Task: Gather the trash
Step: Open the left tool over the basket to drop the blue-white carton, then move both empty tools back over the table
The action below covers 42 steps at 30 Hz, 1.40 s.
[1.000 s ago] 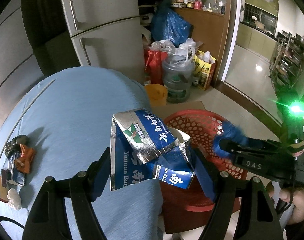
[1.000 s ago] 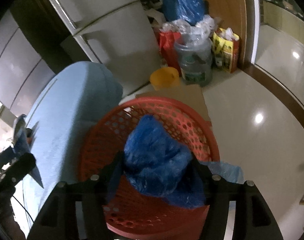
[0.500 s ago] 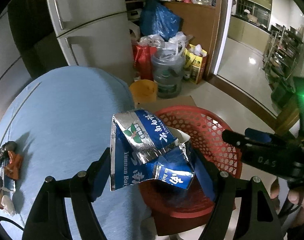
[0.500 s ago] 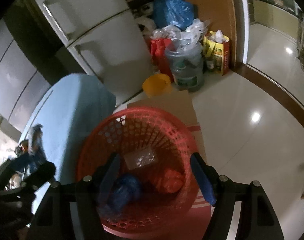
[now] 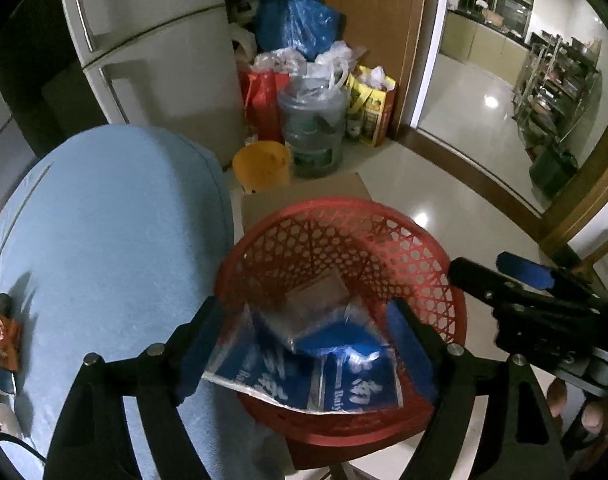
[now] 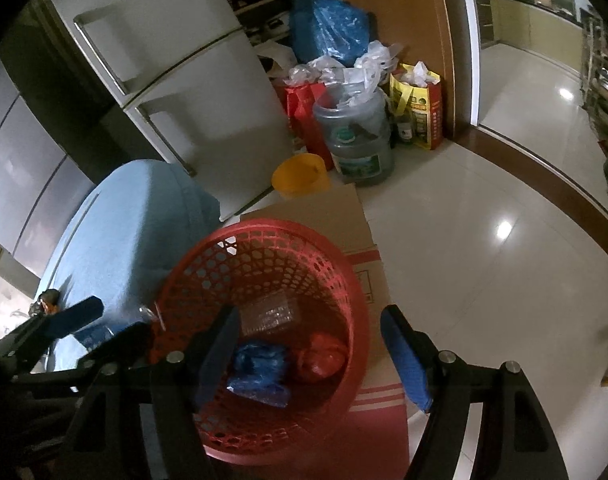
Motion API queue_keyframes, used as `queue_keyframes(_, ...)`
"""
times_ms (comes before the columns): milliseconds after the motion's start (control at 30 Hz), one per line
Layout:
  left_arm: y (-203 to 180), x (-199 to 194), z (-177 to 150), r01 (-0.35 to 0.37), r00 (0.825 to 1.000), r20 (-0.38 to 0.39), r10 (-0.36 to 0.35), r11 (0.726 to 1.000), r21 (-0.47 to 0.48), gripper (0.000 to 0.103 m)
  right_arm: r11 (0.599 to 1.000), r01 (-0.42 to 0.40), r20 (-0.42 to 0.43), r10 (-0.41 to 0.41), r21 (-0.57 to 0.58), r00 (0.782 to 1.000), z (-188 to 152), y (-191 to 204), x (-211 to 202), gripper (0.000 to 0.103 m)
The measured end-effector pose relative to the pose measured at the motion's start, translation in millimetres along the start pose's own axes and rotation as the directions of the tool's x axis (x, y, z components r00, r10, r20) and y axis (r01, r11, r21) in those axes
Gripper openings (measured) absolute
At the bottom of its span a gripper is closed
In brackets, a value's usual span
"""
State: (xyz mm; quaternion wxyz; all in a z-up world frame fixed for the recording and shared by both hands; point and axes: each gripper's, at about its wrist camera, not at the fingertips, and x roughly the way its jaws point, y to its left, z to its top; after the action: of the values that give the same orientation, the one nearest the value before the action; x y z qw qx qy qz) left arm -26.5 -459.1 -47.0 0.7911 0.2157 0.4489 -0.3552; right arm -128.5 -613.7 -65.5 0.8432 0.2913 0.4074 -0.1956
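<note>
Left wrist view. Left gripper [image 5: 304,344]: over the red basket [image 5: 436,256], jaws opening, blue-and-silver foil packet [image 5: 304,376] between them, blurred, apparently dropping clear of the pads. Packet: lying across the basket's near rim, long axis roughly side to side across the picture, printed face up, torn silver edge toward the near rim. Beneath it in the basket: a clear plastic piece [image 5: 316,300], faint. Right gripper [image 5: 500,276]: at the right edge, just beside the basket rim, nothing seen between its fingers. Blue-covered surface [image 5: 103,240]: leftover scraps [image 5: 3,332] at its far left edge, well apart from the basket.

Right wrist view. Right gripper [image 6: 308,352]: above the basket [image 6: 175,292], jaws wide apart, holding nothing. Inside the basket: crumpled blue plastic [image 6: 259,368], a red wad [image 6: 324,356], a clear tray [image 6: 267,316]; crumpled blue plastic without clear long axis. Left gripper [image 6: 99,322]: at lower left, beside the basket rim; its state not readable here.

Progress, judged: several pieces binned, packet at the point of release, scraps on the blue surface likely left to collect.
</note>
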Motion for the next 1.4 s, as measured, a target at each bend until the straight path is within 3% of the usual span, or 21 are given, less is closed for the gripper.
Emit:
queue_keyframes(233, 3, 6, 1, 0.011, 0.999, -0.037, -0.012, 1.0, -0.007, 0.083, 1.0, 0.003, 0.01, -0.003, -0.009, 1.0, 1, 7, -6, 0.076)
queue_keyframes(400, 9, 1, -1, 0.01, 1.0, -0.019, -0.011, 1.0, -0.024, 0.083, 1.0, 0.016, 0.033, -0.015, -0.006, 0.999, 3, 7, -12, 0.076)
queue_keyframes(567, 22, -9, -5, -0.002, 1.0, 0.004, 0.002, 0.999, -0.053, 0.083, 0.997, 0.082, 0.064, -0.083, 0.015, 0.995, 6, 1, -18, 0.076)
queue_keyframes(800, 51, -26, -11, -0.022, 0.999, 0.033, 0.026, 0.993, -0.115, 0.083, 0.995, 0.094, 0.074, -0.095, 0.016, 0.993, 9, 3, -27, 0.076)
queue_keyframes(1133, 93, -69, -38, -0.065, 0.992, 0.099, 0.084, 0.98, -0.186, 0.083, 0.996, 0.048, 0.094, -0.04, -0.076, 0.995, 3, 54, -36, 0.076)
queue_keyframes(1400, 153, -102, -84, -0.117, 0.979, 0.123, 0.162, 0.942, -0.314, 0.083, 0.986, 0.005, 0.09, 0.01, -0.167, 0.996, -15, 108, -39, 0.076)
